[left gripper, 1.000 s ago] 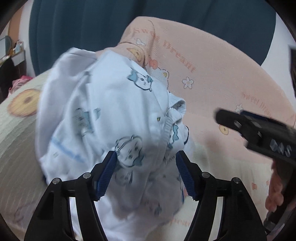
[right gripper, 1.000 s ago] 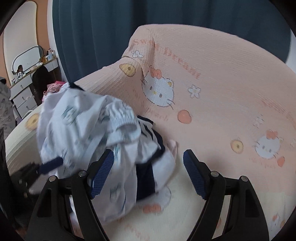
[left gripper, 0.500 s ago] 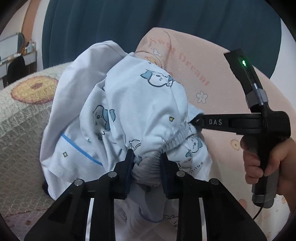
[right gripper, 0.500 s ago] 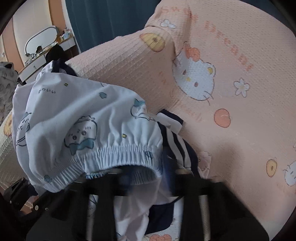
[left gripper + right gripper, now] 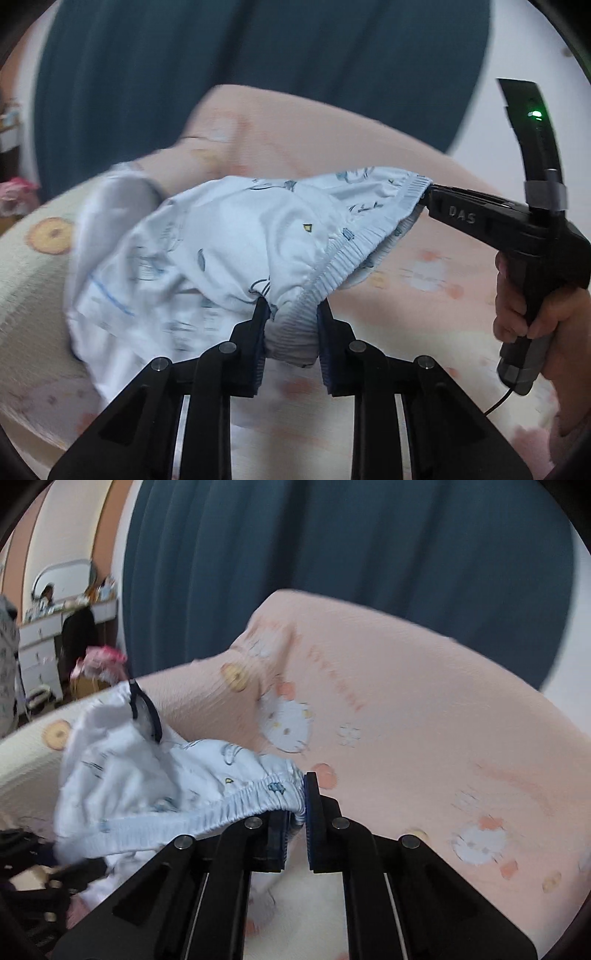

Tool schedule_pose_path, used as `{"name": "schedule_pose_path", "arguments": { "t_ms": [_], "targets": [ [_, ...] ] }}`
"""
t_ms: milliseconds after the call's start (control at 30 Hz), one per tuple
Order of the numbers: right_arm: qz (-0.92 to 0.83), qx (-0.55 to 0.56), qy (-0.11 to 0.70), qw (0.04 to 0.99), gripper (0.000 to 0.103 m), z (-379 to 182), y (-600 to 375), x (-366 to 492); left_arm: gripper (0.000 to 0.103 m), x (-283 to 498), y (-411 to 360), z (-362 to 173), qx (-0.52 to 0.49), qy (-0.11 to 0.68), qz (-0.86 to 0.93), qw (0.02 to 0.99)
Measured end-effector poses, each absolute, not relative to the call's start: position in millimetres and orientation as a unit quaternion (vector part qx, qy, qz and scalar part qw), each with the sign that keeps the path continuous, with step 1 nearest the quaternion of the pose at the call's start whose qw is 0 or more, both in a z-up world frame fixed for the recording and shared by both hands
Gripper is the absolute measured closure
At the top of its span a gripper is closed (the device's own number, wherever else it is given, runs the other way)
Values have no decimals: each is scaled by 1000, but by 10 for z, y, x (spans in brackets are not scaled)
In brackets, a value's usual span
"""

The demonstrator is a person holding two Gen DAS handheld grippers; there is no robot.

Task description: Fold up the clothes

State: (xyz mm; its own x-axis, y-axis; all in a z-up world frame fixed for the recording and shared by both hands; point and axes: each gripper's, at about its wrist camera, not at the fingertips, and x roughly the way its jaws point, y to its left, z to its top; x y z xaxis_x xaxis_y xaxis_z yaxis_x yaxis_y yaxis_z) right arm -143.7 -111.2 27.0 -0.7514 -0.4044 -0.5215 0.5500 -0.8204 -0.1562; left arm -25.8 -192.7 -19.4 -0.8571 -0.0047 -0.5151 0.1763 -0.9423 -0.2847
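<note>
A pair of light blue printed pyjama pants (image 5: pixel 229 240) hangs lifted above the pink sofa cover. My left gripper (image 5: pixel 291 328) is shut on a bunch of their elastic waistband. My right gripper (image 5: pixel 297 812) is shut on the other end of the waistband (image 5: pixel 236 805); it also shows in the left wrist view (image 5: pixel 424 195), stretching the band to the right. The pants (image 5: pixel 129 771) sag to the left, with a dark navy strap (image 5: pixel 147 716) lying on them.
A pink cartoon-cat sofa cover (image 5: pixel 388 709) spreads below and behind. A dark blue curtain (image 5: pixel 332 554) hangs at the back. A dresser with a mirror (image 5: pixel 48 620) and pink items (image 5: pixel 99 661) stand far left. A cream cushion with a ring print (image 5: pixel 48 236) lies left.
Both grippers closed on the waistband, then lifted and pulled apart, stretching the band out. The pants rose off the heap on the sofa.
</note>
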Motion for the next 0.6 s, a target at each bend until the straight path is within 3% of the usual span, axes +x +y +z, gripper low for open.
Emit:
{"name": "schedule_pose_path", "arguments": {
  "t_ms": [233,600],
  "targets": [
    [-941,259,69,207,97,687,355,-774,78,-352,-1137,104,261,155,-950,-69],
    [-951,282,27,124,97,631,1505,-152,79,-397,-413,241,283,125,-945,-105]
  ]
}}
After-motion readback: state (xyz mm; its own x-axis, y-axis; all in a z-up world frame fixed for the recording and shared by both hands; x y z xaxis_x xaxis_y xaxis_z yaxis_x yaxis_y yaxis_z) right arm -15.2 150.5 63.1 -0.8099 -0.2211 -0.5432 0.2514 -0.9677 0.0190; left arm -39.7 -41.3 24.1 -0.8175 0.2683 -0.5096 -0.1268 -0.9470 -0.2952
